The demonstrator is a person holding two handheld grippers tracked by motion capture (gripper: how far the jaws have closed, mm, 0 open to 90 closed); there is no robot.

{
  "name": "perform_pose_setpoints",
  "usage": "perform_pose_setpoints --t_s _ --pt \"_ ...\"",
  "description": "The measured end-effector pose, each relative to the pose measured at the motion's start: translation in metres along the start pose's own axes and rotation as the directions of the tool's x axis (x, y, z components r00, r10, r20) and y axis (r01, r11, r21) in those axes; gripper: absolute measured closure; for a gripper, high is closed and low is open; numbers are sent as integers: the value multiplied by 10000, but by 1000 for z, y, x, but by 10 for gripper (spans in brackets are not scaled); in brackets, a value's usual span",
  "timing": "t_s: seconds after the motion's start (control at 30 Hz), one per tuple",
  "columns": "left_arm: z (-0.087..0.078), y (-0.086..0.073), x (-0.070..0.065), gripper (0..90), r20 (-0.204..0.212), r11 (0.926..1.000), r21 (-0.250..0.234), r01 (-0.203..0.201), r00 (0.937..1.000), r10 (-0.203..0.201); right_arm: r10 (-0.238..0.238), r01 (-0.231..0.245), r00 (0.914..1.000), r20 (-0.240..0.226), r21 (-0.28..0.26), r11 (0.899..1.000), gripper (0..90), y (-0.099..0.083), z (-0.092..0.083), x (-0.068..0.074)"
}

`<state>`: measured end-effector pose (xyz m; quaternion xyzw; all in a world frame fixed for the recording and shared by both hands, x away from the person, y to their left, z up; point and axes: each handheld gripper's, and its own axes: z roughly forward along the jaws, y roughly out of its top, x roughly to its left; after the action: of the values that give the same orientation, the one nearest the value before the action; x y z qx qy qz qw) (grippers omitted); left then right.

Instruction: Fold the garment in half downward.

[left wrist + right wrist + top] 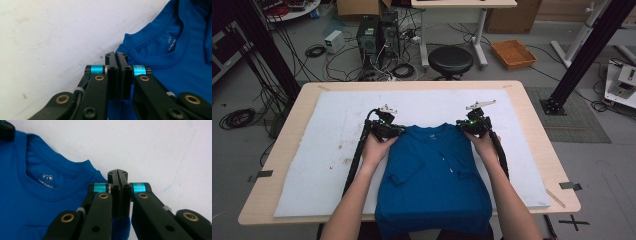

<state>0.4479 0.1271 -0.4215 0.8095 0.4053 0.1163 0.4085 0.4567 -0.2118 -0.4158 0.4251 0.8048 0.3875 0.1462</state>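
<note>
A blue T-shirt (432, 175) lies flat on the white mat (327, 150), collar away from the person, sleeves folded inward, hem hanging over the table's near edge. My left gripper (394, 131) is at the shirt's left shoulder, and my right gripper (467, 127) is at the right shoulder. In the left gripper view the jaws (116, 56) are pressed together on the shoulder corner of the shirt (175, 50), with blue cloth showing beneath them. The right gripper (118, 173) is likewise shut on shirt fabric (37, 202), which bulges out below its jaws. The collar label (47, 178) sits to its left.
The wooden table (537, 140) carries the mat, with bare wood around it. Beyond the far edge stand a black stool (450, 60), computer towers (377, 32) with tangled cables, and an orange tray (513, 53) on the floor. A black frame post (584, 55) rises at right.
</note>
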Motion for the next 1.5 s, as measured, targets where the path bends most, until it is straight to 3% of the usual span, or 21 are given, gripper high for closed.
perform_pose_setpoints --t_s 0.13,0.37,0.53,0.7,0.87,1.03,1.4,1.5 --pt "-6 3 1 874 126 9998 -206 -31 9999 34 111 -112 9999 -46 -164 9998 900 5 -4 -2" --pt "-27 9 -17 873 227 9957 -421 -829 9962 839 -370 353 9991 -229 -703 9969 900 3 -28 11" --pt "-45 5 -36 873 582 9892 -649 -1313 9891 1351 -651 580 9965 -516 -1287 9900 900 -7 -53 25" --pt "-67 -11 -54 873 855 9815 -878 -1701 9804 1775 -1097 1000 9925 -534 -1597 9821 900 -24 -76 42" --pt "-87 -31 -71 873 1129 9720 -1078 -2088 9688 2207 -1468 1318 9871 -635 -1970 9715 900 -46 -101 56" --pt "-103 -52 -91 873 1371 9602 -1194 -2524 9537 2678 -1686 1496 9825 -793 -2033 9676 900 -72 -121 70" --pt "-122 -102 -130 872 1606 9225 -1074 -3708 9092 3841 -2332 2134 9676 -973 -1796 9603 900 -127 -146 101" --pt "-123 -113 -137 871 1656 9173 -972 -3862 9025 3975 -2310 2108 9669 -1082 -1706 9625 900 -137 -151 108"
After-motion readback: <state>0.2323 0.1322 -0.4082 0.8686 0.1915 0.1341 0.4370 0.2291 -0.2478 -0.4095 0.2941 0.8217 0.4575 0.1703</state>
